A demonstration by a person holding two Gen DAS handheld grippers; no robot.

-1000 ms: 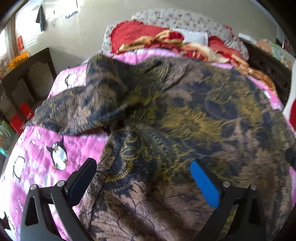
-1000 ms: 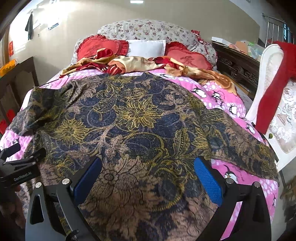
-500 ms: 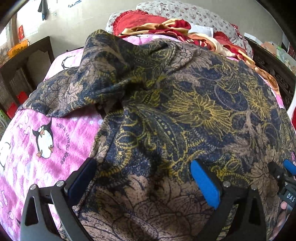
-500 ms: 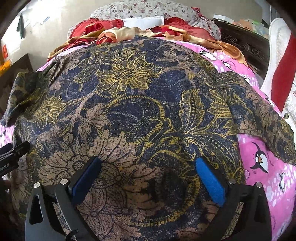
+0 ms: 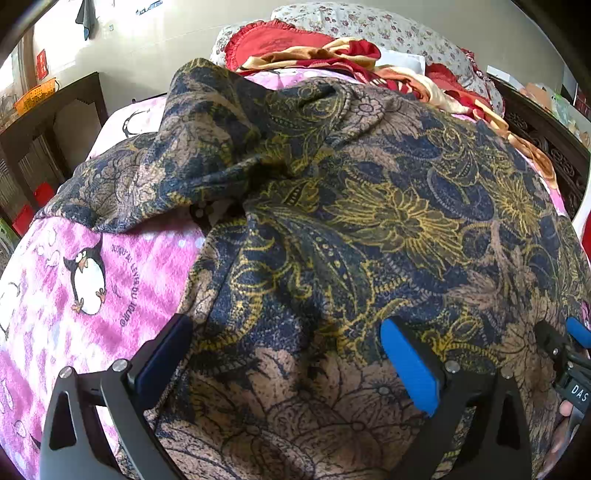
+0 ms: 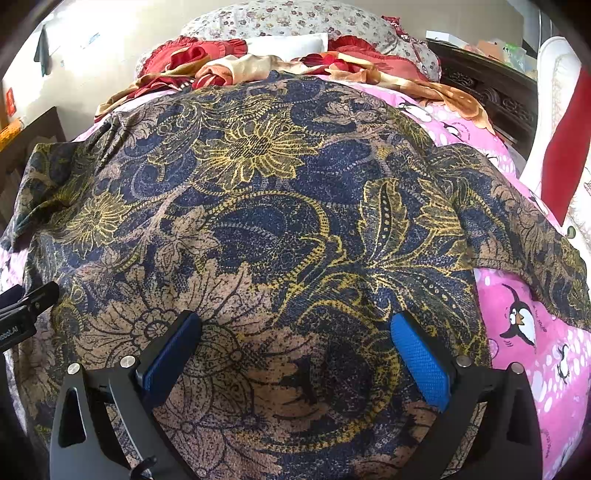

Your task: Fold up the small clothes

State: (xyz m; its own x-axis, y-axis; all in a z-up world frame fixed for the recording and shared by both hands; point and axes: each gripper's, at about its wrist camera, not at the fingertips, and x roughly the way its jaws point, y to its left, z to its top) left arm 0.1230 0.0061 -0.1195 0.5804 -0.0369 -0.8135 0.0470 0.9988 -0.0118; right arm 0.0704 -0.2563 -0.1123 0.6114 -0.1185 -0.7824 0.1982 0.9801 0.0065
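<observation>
Floral garment [image 6: 280, 221] lies spread on pink penguin bedsheet [image 6: 524, 332], w/ one sleeve bunched at left. Left gripper [image 5: 284, 354] & right gripper [image 6: 295, 347] both spread wide over its near hem, holding nothing.

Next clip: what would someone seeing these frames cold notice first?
A dark floral-print garment in navy, gold and tan fills both views, spread over a pink penguin-print bedsheet. Both pairs of tongs, left and right, are open above its near edge, gripping nothing. At the head of the bed lies a heap of red and gold fabric against floral pillows.
</observation>
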